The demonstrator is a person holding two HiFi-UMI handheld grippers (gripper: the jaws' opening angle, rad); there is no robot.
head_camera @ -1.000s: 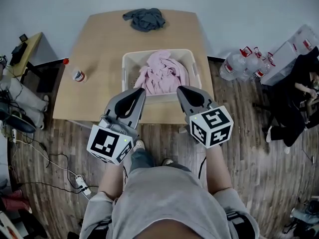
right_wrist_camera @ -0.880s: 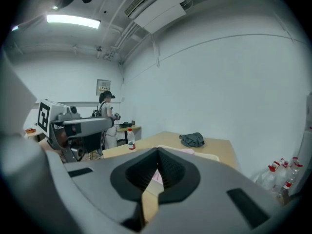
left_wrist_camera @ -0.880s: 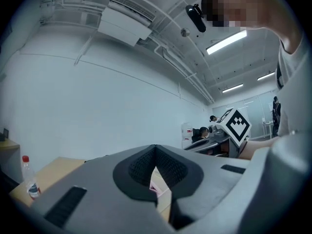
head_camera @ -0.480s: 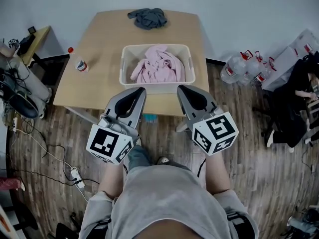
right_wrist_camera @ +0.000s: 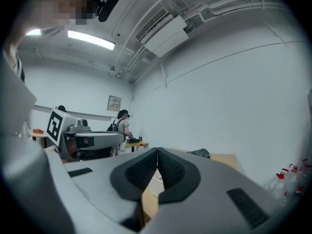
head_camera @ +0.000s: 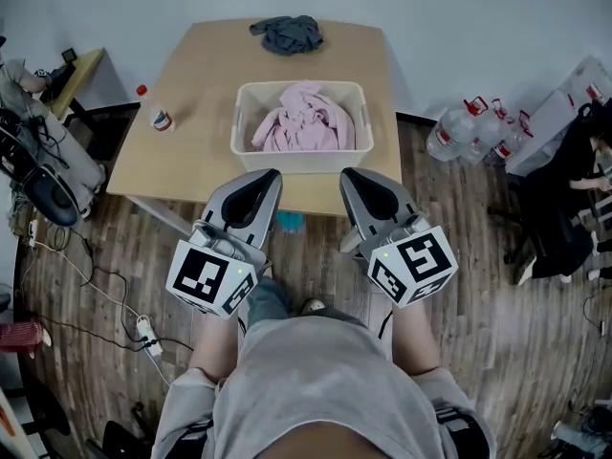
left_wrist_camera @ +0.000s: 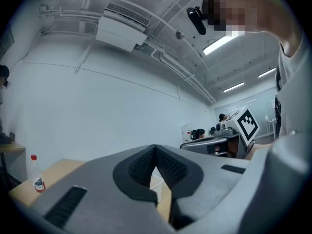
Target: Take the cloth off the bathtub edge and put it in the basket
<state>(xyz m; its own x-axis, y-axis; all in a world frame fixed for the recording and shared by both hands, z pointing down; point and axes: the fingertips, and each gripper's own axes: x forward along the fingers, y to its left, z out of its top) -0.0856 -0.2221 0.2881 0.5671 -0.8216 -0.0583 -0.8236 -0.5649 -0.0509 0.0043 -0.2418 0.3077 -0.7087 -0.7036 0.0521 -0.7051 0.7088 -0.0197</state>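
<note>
**A:** Where does the cloth lie?

**B:** The pink cloth (head_camera: 304, 120) is bunched inside the basket (head_camera: 298, 161), mid-desk (head_camera: 201, 103). I'd judge that part done. A grey cloth (head_camera: 287, 34) sits apart from it at the far edge. No bathtub shows in any view.

**A:** And the tongs?

**B:** The left tongs (head_camera: 268, 174) and right tongs (head_camera: 350, 174) both hang near the person's body, short of the desk's near edge. Each pair has its tips pressed together with nothing between them.

**A:** What could go wrong from here?

**B:** If the grey cloth is wanted too, the reach goes far across, over the basket. Tongs kept low could catch the rim and shove the basket, or drag the pink cloth out. Tips that arrive closed would only push the grey cloth off the far edge. A wide swing on the left could tip the bottle (head_camera: 161, 119) near that edge.
</note>
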